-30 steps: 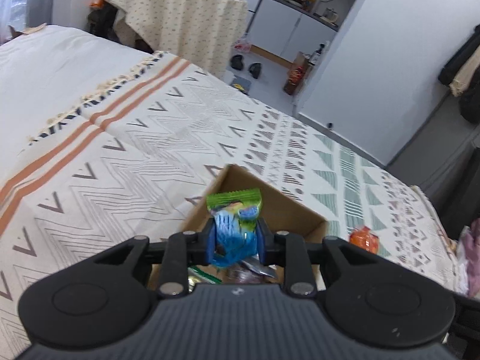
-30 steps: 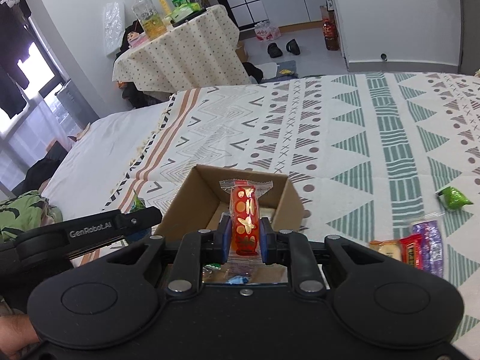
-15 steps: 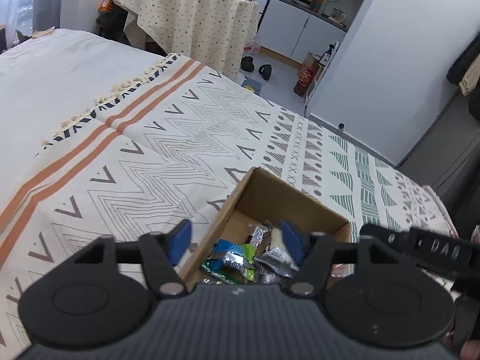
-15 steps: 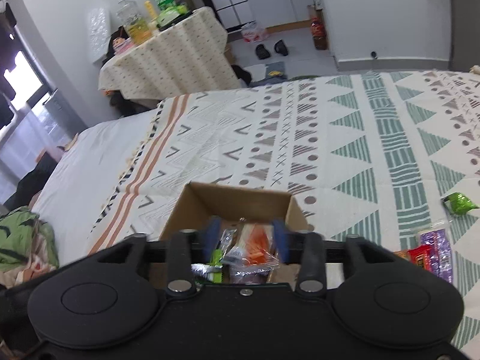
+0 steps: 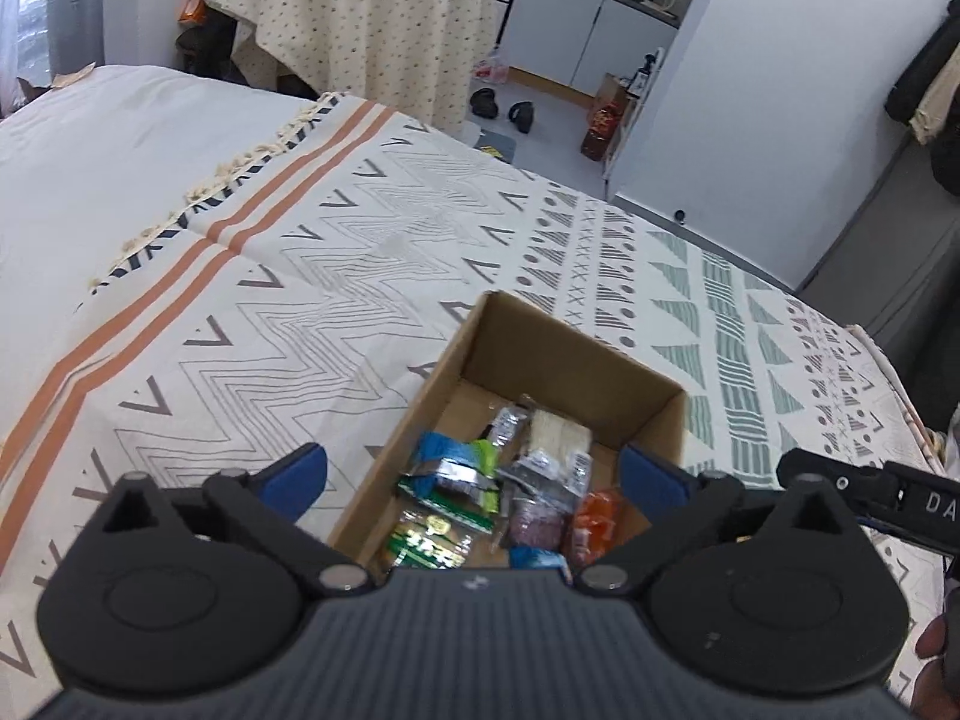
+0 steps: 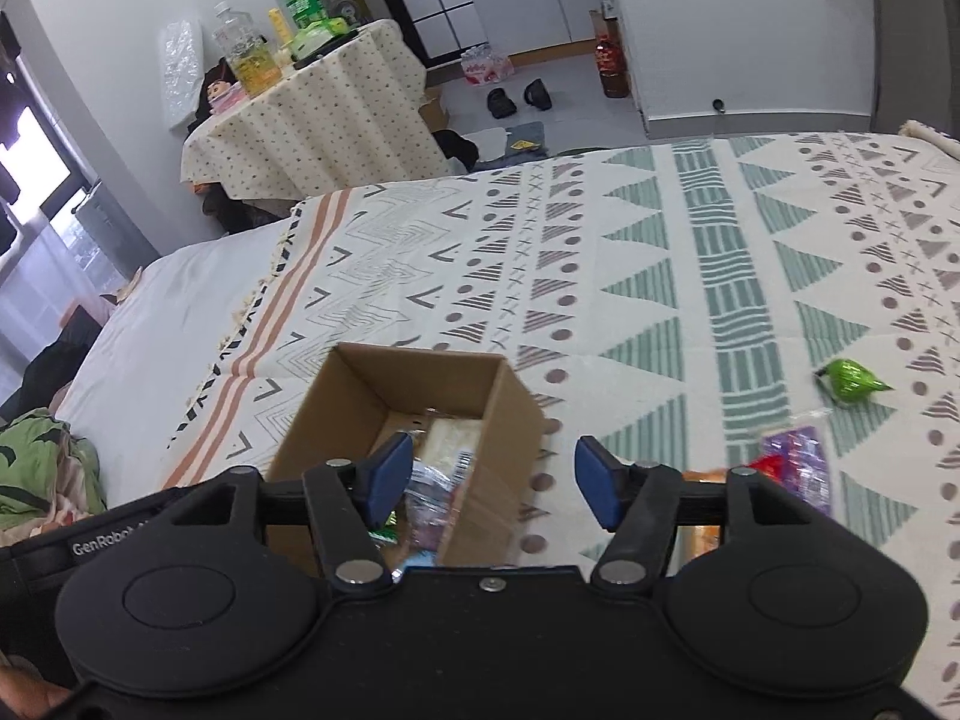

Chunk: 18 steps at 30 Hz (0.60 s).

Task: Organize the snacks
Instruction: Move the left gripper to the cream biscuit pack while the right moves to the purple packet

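A green wrapped snack [image 6: 852, 383] and purple packets [image 6: 795, 461] are seen loose on the patterned bedspread [image 5: 372, 276], well apart from the cardboard box [image 5: 576, 354]. Assorted snack packets [image 5: 510, 480] are contained in the box. The left gripper [image 5: 474, 474] and right gripper [image 6: 493, 474] have just been opening; both are released, nothing gripped.

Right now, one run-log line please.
left gripper: open, empty | right gripper: open, empty | cardboard box: holds snacks | green snack: on blanket
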Motion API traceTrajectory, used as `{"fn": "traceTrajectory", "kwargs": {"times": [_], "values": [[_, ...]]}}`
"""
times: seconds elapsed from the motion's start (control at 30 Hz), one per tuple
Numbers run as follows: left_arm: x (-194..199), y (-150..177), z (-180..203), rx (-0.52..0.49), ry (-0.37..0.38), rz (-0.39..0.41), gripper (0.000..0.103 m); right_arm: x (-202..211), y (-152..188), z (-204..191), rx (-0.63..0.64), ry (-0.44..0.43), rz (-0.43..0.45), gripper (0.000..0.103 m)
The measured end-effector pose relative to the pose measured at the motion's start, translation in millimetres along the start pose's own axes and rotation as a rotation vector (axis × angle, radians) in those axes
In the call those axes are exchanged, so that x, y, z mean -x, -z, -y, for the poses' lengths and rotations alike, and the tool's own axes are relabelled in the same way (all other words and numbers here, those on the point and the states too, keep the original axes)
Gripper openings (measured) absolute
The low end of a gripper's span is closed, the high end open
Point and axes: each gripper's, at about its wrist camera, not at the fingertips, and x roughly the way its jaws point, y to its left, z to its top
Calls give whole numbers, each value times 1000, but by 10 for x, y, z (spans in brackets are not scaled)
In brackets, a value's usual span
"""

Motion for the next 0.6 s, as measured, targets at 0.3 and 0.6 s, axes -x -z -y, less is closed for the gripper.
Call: {"fn": "traceTrajectory", "kwargs": {"times": [0.3, 0.6], "values": [[74, 155, 284, -48, 79, -31, 103, 356, 52, 383, -6, 28, 37, 84], [149, 285, 610, -70, 92, -56, 103, 586, 107, 785, -31, 48, 55, 93]]}}
